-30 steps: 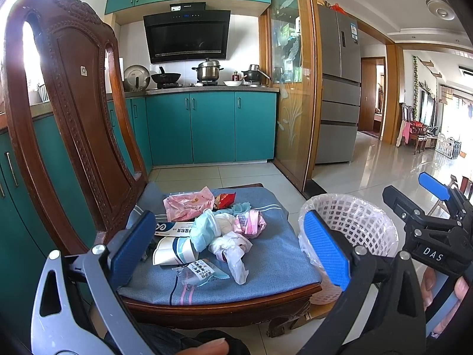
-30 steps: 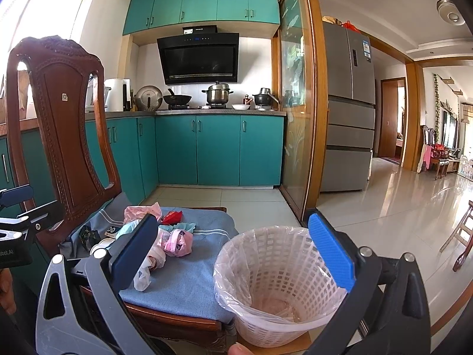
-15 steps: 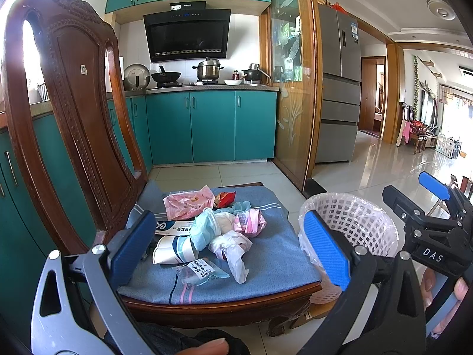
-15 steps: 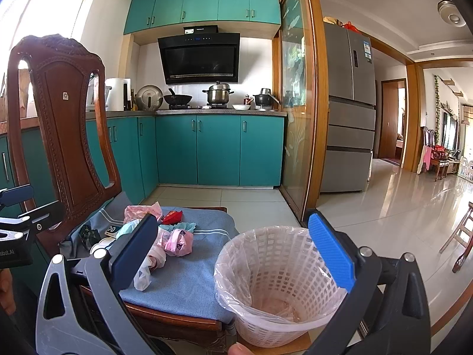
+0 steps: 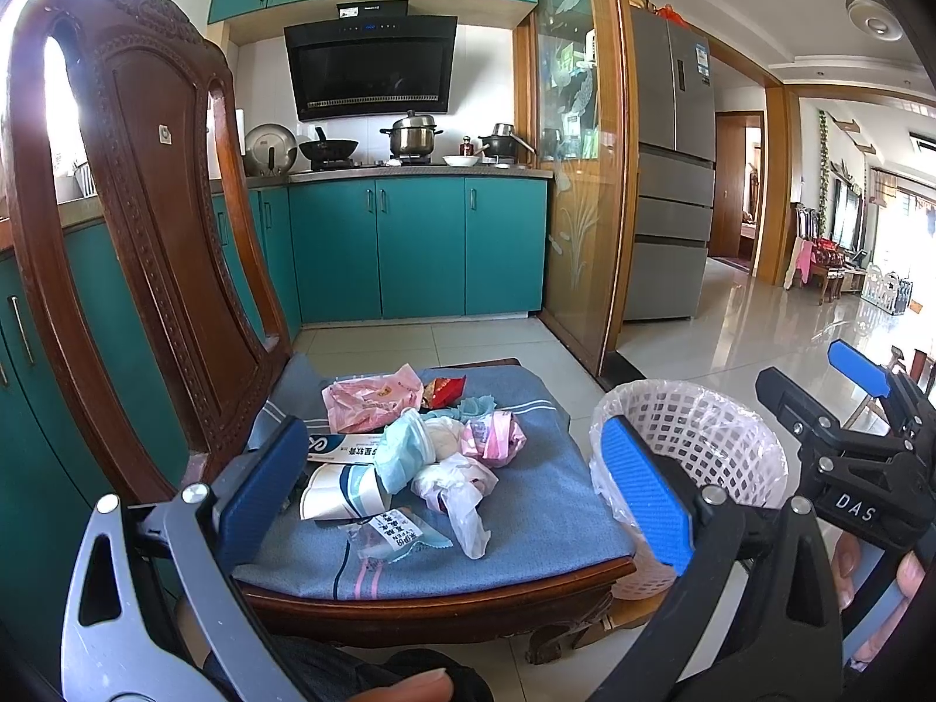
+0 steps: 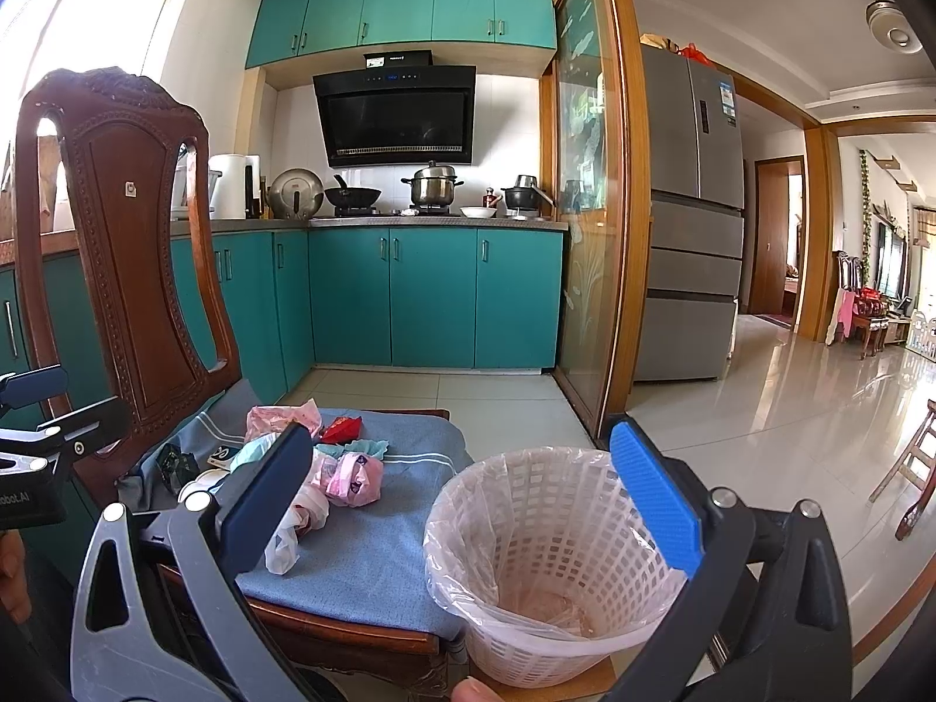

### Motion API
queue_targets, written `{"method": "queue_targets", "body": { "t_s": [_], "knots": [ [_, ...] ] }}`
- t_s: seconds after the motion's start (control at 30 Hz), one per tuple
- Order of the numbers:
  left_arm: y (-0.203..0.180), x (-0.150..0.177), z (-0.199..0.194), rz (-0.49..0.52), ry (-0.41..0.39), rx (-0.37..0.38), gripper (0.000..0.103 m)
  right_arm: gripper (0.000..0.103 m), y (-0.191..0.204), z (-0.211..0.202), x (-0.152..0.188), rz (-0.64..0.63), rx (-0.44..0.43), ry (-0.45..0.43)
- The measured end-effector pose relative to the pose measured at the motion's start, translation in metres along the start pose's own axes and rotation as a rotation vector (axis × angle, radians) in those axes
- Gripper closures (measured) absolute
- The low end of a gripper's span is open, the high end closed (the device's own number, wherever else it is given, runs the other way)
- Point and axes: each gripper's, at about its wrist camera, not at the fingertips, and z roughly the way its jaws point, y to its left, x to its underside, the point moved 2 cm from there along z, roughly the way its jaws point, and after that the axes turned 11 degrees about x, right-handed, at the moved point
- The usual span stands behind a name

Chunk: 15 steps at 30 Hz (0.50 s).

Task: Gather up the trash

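A heap of trash point(image 5: 409, 456) lies on the blue cushion point(image 5: 526, 526) of a wooden chair: pink wrappers, a red packet point(image 5: 444, 391), a blue mask, white paper boxes and a crumpled white bag point(image 5: 459, 491). The heap also shows in the right wrist view point(image 6: 345, 474). A white lined wastebasket point(image 6: 544, 561) stands on the floor right of the chair; it also shows in the left wrist view point(image 5: 696, 444). My left gripper point(image 5: 450, 503) is open and empty in front of the heap. My right gripper point(image 6: 468, 509) is open and empty, over the basket's near side.
The chair's tall carved back point(image 5: 146, 222) rises at the left. Teal kitchen cabinets point(image 5: 409, 245) and a stove with pots stand behind. A fridge point(image 6: 690, 222) and a wooden-framed glass door point(image 6: 591, 205) are at the right, with glossy tiled floor point(image 6: 790, 409) beyond.
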Motion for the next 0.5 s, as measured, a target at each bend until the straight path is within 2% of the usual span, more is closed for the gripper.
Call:
{"method": "queue_targets", "body": {
  "t_s": [0.5],
  "knots": [
    [-0.0003, 0.0019, 0.0025, -0.008, 0.001, -0.002, 0.003, 0.003, 0.0034, -0.0014, 0.0008, -0.006, -0.004, -0.008]
  ]
}}
